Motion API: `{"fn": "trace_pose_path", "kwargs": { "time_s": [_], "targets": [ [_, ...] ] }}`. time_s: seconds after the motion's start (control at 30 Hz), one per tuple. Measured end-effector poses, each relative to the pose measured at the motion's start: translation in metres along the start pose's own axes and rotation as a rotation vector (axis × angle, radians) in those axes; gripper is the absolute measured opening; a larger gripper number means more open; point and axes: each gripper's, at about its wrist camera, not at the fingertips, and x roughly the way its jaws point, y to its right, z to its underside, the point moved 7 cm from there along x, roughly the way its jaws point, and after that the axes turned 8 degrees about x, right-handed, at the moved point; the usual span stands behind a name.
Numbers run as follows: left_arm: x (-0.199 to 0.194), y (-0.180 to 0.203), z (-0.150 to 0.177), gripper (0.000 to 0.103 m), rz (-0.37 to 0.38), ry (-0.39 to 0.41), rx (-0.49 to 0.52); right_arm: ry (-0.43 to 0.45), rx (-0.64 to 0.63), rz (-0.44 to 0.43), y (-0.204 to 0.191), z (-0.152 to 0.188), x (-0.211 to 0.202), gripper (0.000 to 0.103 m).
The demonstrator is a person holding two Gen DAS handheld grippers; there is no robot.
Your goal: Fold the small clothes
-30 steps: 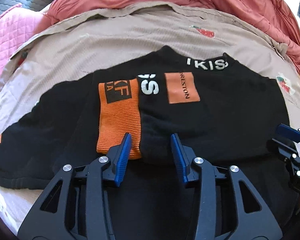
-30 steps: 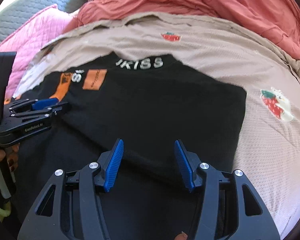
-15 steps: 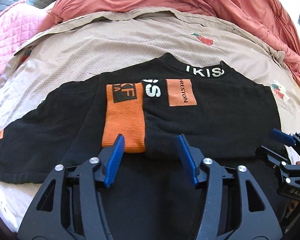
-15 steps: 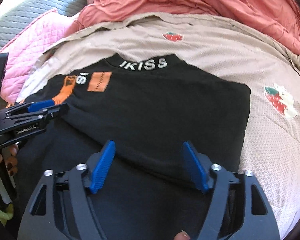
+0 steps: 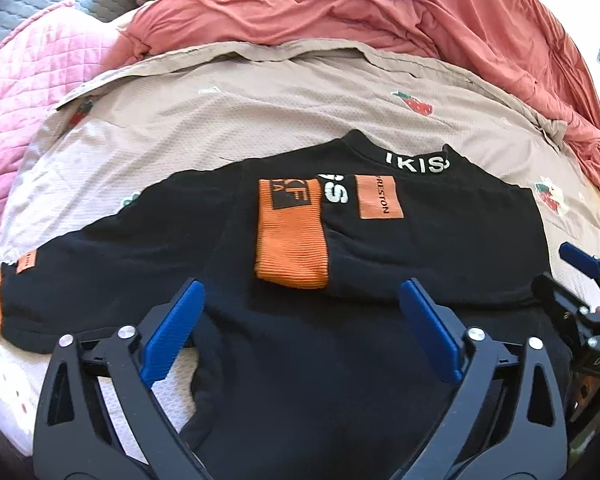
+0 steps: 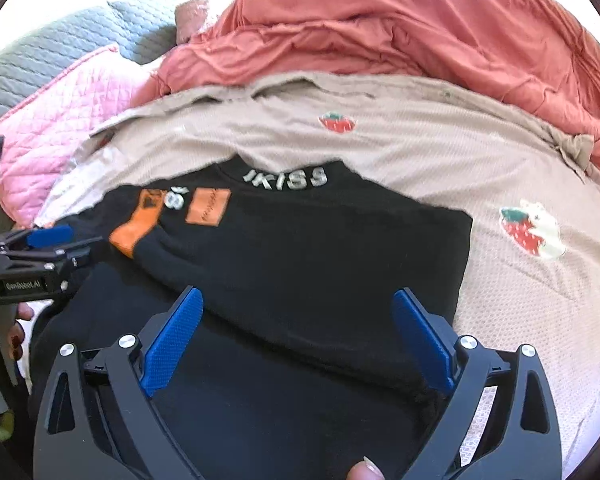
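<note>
1. On the bed, over a beige strawberry-print sheet (image 5: 260, 120), lies the black sweater (image 5: 440, 248) — one sleeve folded in across the chest, its orange cuff (image 5: 290, 248) beside the orange patch (image 5: 378, 196).
2. Left gripper (image 5: 300, 336) hovers low over the sweater's near part, jaws spread wide, nothing between them.
3. Right gripper (image 6: 298, 340) sits over the near edge of the folded-in sleeve — jaws wide apart too, holding nothing.
4. The other sleeve stretches out flat to the left, orange cuff at its end.
5. Behind it all, a rumpled coral blanket (image 6: 400, 28) and a pink quilt (image 6: 60, 120).
</note>
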Motion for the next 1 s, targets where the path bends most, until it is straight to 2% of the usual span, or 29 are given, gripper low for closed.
{"fn": "trace_pose_path", "kwargs": {
  "time_s": [0.2, 0.5, 0.73, 1.0],
  "targets": [
    [-0.015, -0.017, 0.008, 0.094, -0.005, 0.002, -0.033, 0.067, -0.017, -0.030, -0.016, -0.005, -0.020, 0.098],
    [-0.035, -0.057, 0.024, 0.094, -0.028, 0.016, -0.117, 0.078, -0.068, -0.001, -0.047, 0.003, -0.030, 0.098],
    [-0.047, -0.096, 0.040, 0.094, -0.064, 0.017, -0.191, 0.077, -0.116, -0.031, -0.087, 0.011, -0.038, 0.098],
    [-0.052, -0.166, 0.067, 0.094, -0.138, 0.005, -0.358, 0.052, -0.192, -0.098, -0.155, 0.027, -0.039, 0.098]
  ]
}}
